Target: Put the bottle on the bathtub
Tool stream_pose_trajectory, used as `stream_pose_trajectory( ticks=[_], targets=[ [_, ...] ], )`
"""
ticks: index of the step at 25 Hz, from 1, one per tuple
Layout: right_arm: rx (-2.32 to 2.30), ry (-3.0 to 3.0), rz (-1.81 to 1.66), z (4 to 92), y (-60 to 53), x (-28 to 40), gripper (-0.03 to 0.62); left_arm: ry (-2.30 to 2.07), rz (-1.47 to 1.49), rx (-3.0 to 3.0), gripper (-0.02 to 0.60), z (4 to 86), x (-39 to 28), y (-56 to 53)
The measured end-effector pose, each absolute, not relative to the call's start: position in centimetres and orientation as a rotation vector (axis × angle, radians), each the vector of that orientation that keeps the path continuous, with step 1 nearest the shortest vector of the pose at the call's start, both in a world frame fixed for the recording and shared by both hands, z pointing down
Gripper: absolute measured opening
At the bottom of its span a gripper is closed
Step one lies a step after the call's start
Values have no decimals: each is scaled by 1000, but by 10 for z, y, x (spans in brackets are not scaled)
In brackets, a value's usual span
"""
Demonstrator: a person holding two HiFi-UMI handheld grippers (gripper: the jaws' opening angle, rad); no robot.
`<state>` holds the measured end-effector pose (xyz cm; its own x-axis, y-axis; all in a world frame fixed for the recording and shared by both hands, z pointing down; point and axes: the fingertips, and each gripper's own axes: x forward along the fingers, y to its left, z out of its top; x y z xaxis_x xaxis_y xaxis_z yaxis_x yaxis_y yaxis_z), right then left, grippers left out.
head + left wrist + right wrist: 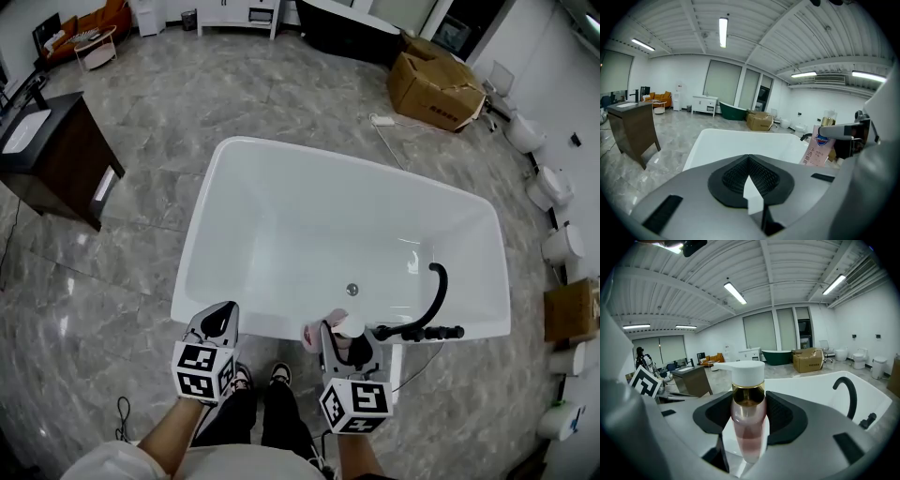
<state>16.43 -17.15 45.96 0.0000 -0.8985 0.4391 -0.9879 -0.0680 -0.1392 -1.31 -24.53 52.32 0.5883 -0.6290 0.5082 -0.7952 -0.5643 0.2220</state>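
Note:
A pink pump bottle (313, 336) with a white cap and gold collar stands upright between the jaws of my right gripper (343, 337), just over the near rim of the white bathtub (221, 161). In the right gripper view the bottle (748, 423) fills the gap between the two dark pads (785, 416), which press on its sides. My left gripper (223, 317) hovers at the tub's near left rim, its tips together and nothing held. From the left gripper view (750, 161), the bottle (818, 149) shows off to the right.
A black curved faucet (437, 298) stands on the tub's near right rim, close to the bottle. A dark wooden desk (58, 155) stands at the left, a cardboard box (435, 88) at the back, toilets (551, 189) along the right. The person's feet (259, 377) are below the rim.

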Motion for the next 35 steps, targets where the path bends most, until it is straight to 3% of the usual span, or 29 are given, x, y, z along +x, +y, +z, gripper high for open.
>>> stream_pose_trajectory(
  ticks=[20, 35],
  targets=[
    [2169, -1752, 801, 548, -111, 197, 229, -921, 722, 2378, 3, 603, 22, -213],
    [2197, -1729, 763, 580, -133, 222, 229, -958, 779, 2302, 3, 639, -3, -207]
  ],
)
